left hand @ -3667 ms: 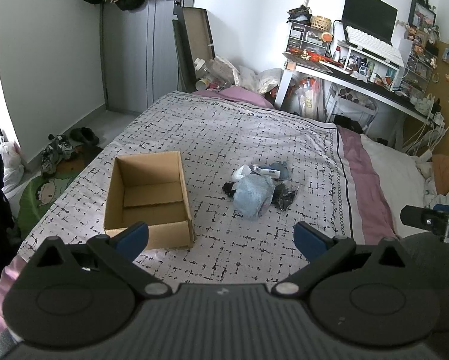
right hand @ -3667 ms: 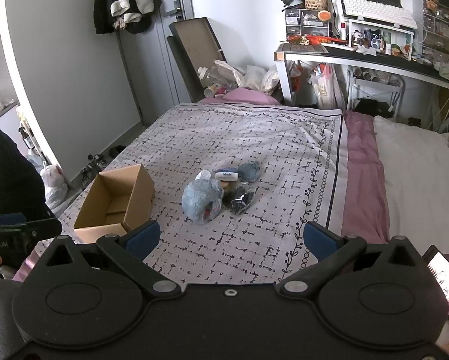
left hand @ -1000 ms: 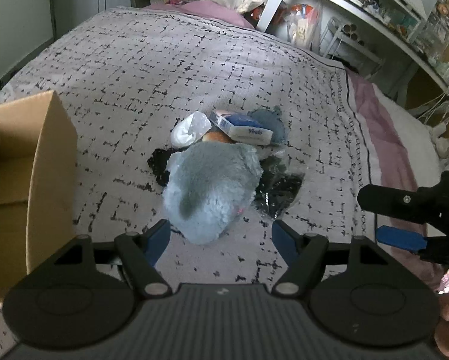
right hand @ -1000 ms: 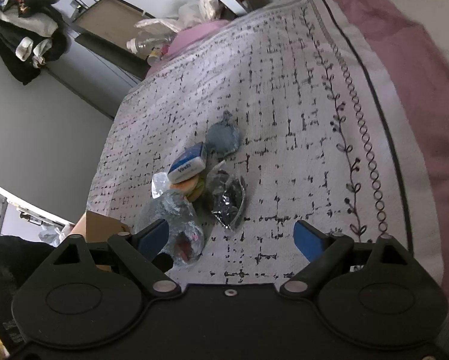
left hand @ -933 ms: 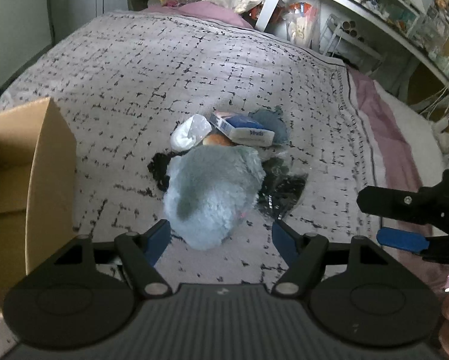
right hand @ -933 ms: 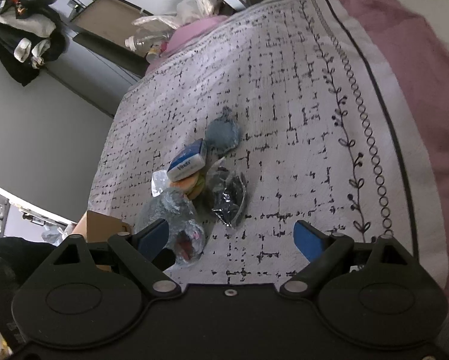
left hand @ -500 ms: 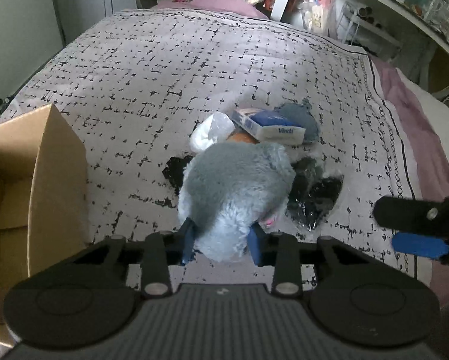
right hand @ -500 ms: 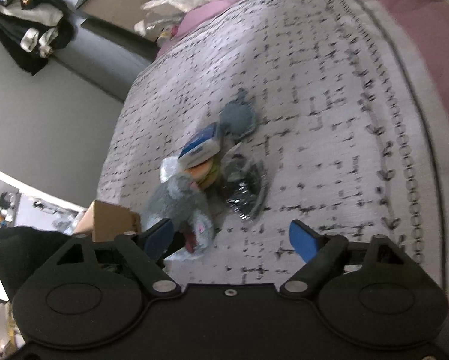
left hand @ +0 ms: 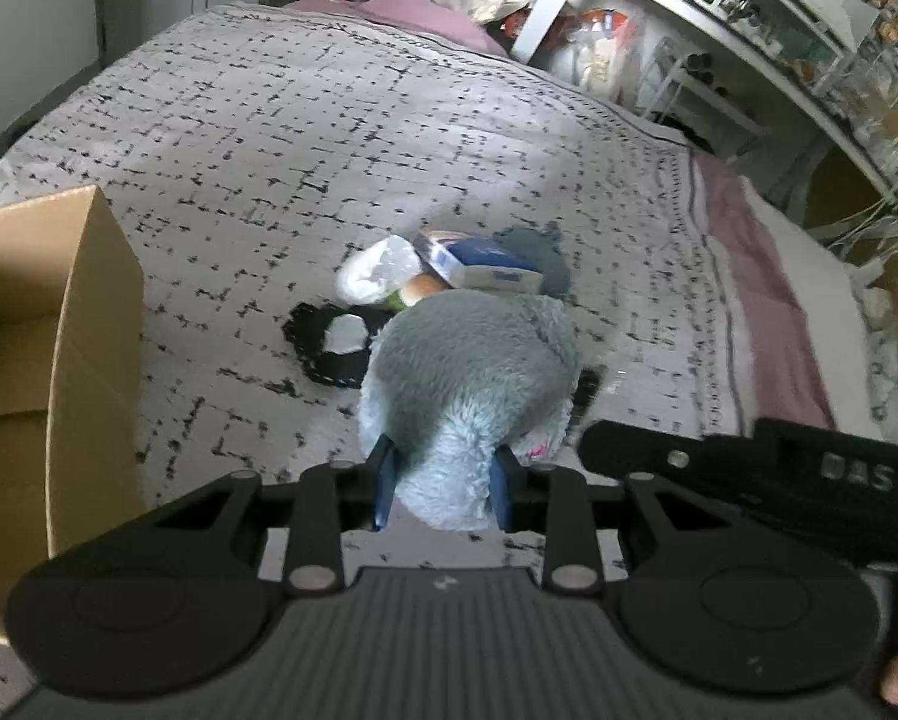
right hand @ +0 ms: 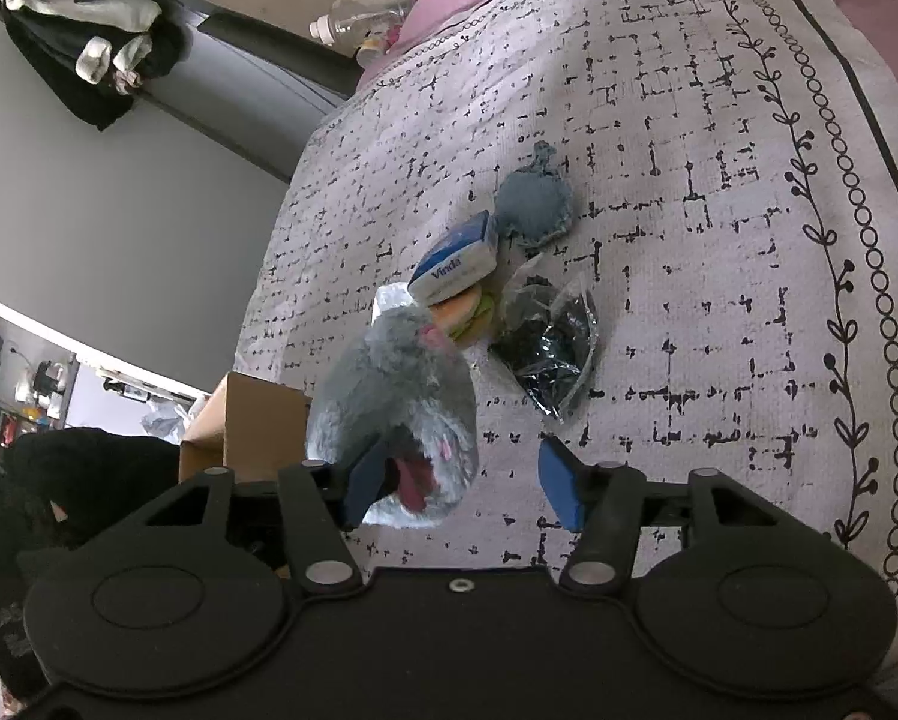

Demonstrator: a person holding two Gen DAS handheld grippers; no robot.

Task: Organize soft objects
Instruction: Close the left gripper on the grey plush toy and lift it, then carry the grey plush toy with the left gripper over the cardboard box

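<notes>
My left gripper (left hand: 443,486) is shut on a grey-blue plush toy (left hand: 472,372) and holds it just above the bedspread; the toy also shows in the right wrist view (right hand: 395,408). An open cardboard box (left hand: 53,360) stands to its left. Behind the toy lie a tissue pack (right hand: 457,261), a small blue pouch (right hand: 532,201), a black item in a clear bag (right hand: 550,348), an orange-and-green piece (right hand: 469,315) and a white plastic bag (left hand: 377,270). My right gripper (right hand: 457,489) is open and empty, low over the bed right of the toy.
A patterned grey bedspread (left hand: 269,138) covers the bed, with a pink border (left hand: 760,288) at right. A cluttered white desk (left hand: 718,18) stands beyond the far right corner. A black lace piece (left hand: 329,348) lies left of the toy. The right gripper's body (left hand: 778,480) crosses the lower right.
My left gripper has shut on the plush toy and lifted it a little off the pile. My right gripper has narrowed somewhat and come closer to the toy.
</notes>
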